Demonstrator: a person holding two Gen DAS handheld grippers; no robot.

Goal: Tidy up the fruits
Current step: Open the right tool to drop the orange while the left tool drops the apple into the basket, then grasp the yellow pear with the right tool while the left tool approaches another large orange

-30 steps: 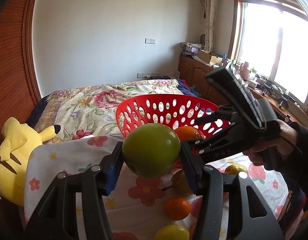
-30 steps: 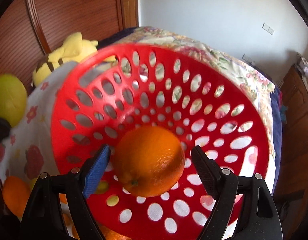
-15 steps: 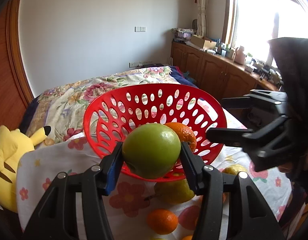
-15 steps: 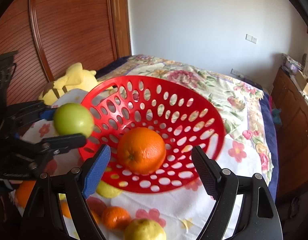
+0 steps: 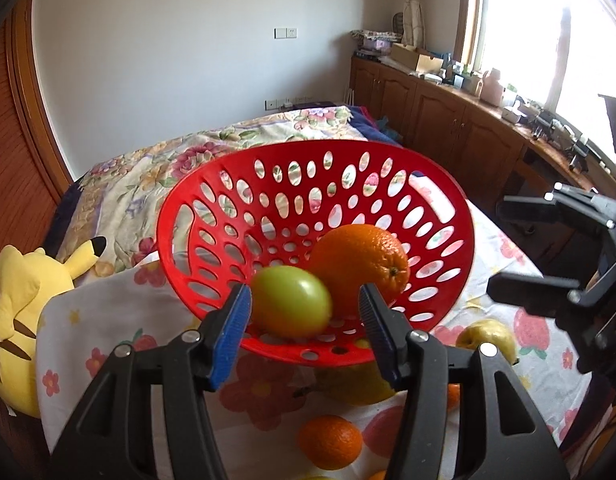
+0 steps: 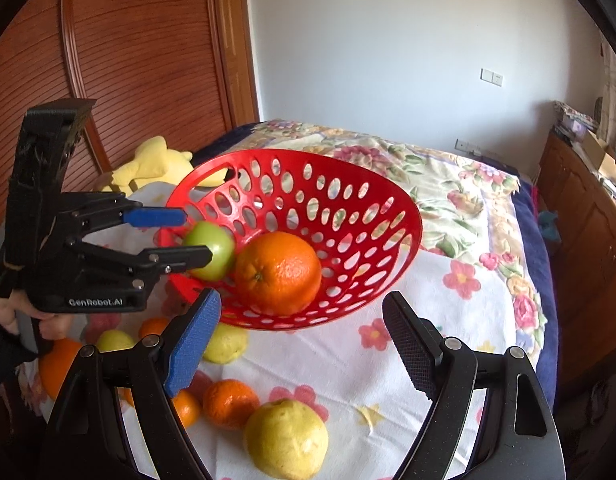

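Observation:
A red perforated basket [image 5: 452, 216] [image 6: 404, 216] sits tilted on the flowered cloth. A big orange [image 5: 358, 266] [image 6: 278, 272] lies inside it. A green apple [image 5: 290, 300] [image 6: 212, 248] is in the basket beside the orange, blurred, between the fingers of my left gripper [image 5: 304, 320] [image 6: 176, 236], which is open at the basket's near rim. My right gripper [image 6: 304, 344] [image 5: 508, 248] is open and empty, held back above the cloth in front of the basket.
Loose fruit lies on the cloth [image 6: 460, 320]: a yellow lemon [image 6: 286, 438], small oranges [image 6: 230, 402] [image 5: 330, 440], and more yellow fruit [image 5: 486, 338] [image 6: 226, 342]. A yellow plush toy [image 5: 16, 312] lies at the left. Wooden cabinets [image 5: 440, 116] run along the right.
My left gripper opened and the green apple dropped into the basket beside the orange. My right gripper drew back from the basket, leaving the orange inside.

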